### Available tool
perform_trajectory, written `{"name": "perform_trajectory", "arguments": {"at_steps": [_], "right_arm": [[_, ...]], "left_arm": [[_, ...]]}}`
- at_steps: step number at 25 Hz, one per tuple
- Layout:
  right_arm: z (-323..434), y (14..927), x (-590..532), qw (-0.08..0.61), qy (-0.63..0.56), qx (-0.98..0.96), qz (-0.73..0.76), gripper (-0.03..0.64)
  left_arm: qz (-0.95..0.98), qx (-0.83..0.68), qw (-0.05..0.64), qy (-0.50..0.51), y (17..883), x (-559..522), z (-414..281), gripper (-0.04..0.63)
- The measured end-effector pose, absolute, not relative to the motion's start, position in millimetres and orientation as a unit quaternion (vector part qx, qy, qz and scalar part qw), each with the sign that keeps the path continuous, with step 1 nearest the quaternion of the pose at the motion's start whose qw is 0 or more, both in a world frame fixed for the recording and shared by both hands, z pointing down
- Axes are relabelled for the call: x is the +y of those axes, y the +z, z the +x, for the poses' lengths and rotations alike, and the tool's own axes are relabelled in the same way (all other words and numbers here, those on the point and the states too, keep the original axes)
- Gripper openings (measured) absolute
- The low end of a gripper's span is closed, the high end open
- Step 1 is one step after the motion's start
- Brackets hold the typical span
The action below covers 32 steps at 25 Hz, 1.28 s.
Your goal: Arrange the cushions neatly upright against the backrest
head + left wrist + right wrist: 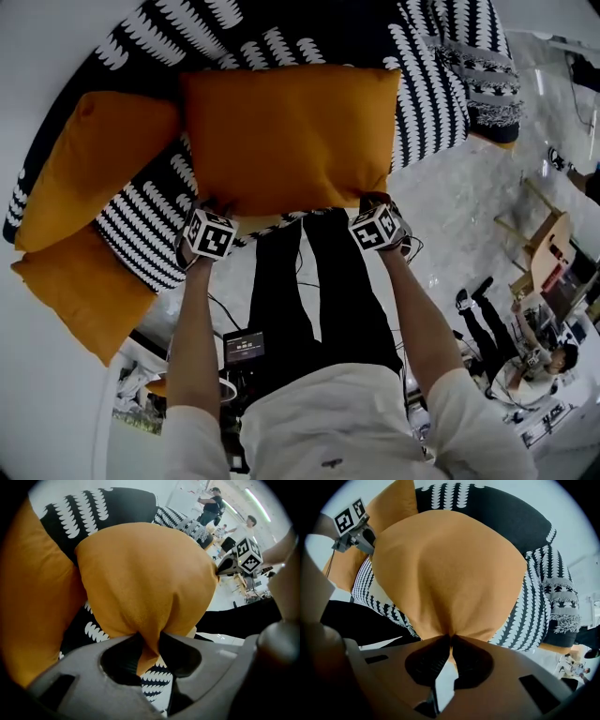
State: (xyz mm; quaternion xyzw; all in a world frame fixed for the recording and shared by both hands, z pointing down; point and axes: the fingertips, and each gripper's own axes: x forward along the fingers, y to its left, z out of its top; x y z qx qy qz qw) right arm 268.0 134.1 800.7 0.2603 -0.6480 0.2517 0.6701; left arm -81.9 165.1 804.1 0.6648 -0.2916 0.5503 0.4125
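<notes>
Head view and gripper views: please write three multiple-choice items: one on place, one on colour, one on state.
1. Where do the left tongs and right tongs hold the plump orange fabric cushion?
A. edge nearest the person, by its corners
B. far edge
C. middle
2. Colour of the patterned fabric sofa cover?
A. grey
B. black with white marks
C. red
3. State of the left tongs?
A. open, empty
B. shut on nothing
C. shut on cushion fabric
1 A: both tongs sit at that edge's corners. 2 B: seen around the cushion. 3 C: fabric is pinched in them.
</notes>
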Motion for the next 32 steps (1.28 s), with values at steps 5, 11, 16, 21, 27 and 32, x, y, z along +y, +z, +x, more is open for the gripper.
{"name": "perform_trajectory", "arguments": {"at_steps": [5,11,16,21,27,32], "right_arm": [[277,797,133,0.661,0.267,-0.646,0.271,0.025],[282,785,126,0.666,0.247,-0.643,0.286,0.017],[303,772,109,0.663,0.262,-0.612,0.342,0.018],[323,741,96,0.664,0.238,-0.592,0.389,0.018],[326,707,73,0.636,0.236,-0.610,0.410,0.018],[313,675,100,0.624,0.227,-0.639,0.388,0.018]], "left_arm": [[0.679,-0.289,0.396,0.546,792,161,-69,0.058],[0.695,-0.314,0.407,0.502,769,159,-61,0.028],[0.708,-0.298,0.447,0.458,739,148,-43,0.023],[0.726,-0.285,0.468,0.417,694,144,-17,0.021],[0.747,-0.276,0.496,0.346,642,107,14,0.020],[0.749,-0.289,0.523,0.286,598,89,24,0.020]]}}
